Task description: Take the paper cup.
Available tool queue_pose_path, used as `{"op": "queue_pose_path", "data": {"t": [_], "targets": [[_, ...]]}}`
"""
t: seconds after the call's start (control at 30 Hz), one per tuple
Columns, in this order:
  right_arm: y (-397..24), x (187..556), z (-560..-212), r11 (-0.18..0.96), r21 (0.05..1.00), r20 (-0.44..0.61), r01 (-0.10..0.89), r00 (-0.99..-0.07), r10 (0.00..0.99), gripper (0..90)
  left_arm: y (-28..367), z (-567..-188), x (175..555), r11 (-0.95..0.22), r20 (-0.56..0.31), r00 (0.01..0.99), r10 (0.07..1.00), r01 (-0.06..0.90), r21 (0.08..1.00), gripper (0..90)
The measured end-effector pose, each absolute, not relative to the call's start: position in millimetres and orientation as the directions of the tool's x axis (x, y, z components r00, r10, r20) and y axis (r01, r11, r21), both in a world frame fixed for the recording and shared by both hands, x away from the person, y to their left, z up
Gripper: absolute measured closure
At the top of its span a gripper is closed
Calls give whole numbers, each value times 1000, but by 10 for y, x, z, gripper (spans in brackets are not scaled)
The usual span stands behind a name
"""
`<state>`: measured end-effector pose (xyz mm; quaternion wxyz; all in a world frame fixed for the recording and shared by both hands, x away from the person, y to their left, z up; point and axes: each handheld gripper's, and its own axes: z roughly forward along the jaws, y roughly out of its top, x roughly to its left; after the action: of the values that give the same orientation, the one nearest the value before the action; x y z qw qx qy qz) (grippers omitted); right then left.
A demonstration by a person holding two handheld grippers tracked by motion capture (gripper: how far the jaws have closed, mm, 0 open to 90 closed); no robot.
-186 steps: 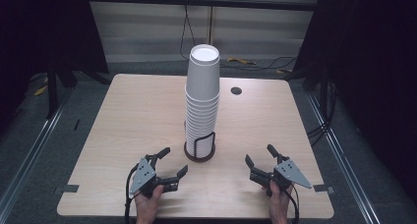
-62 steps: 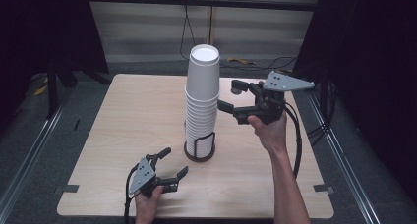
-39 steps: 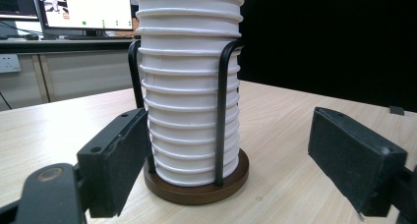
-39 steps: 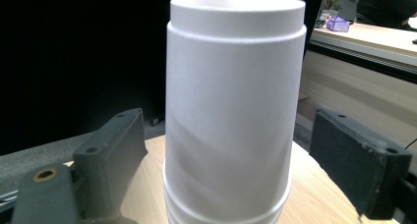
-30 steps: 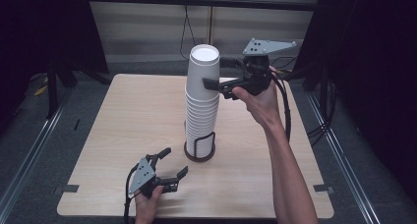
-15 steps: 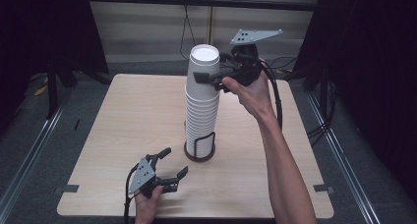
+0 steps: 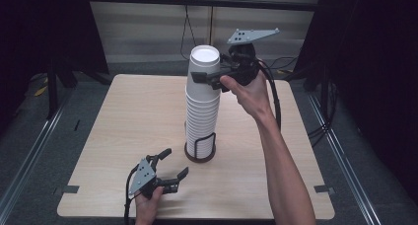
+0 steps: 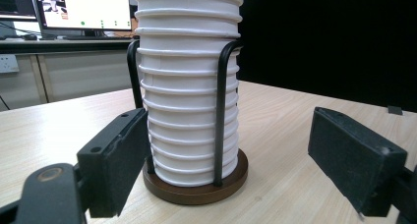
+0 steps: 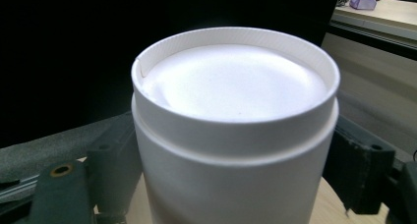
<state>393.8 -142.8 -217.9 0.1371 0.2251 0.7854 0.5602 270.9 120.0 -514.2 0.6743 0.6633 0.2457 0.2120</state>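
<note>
Top cup (image 9: 235, 135) of the stack between the right gripper (image 9: 236, 184) fingers (image 9: 110, 170), both close beside its wall, contact unclear.

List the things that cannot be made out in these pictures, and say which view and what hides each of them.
- Right tool on the top cup: contact of its pads is not clear; in the right gripper view the cup covers them.
- Cup stack: the number of cups is too fine to count in the high view, and cut off at the top in the left gripper view.
- Holder base: its far side is hidden by the stack.
</note>
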Motion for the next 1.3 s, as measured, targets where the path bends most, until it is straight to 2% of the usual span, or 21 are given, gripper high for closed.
{"op": "queue_pose_path", "data": {"t": [1.3], "targets": [[-1531,3854,-2002,113,986,50,120,-870,490,206,1207,-5141,2709,25,-43,786,616,35,999,157]]}}
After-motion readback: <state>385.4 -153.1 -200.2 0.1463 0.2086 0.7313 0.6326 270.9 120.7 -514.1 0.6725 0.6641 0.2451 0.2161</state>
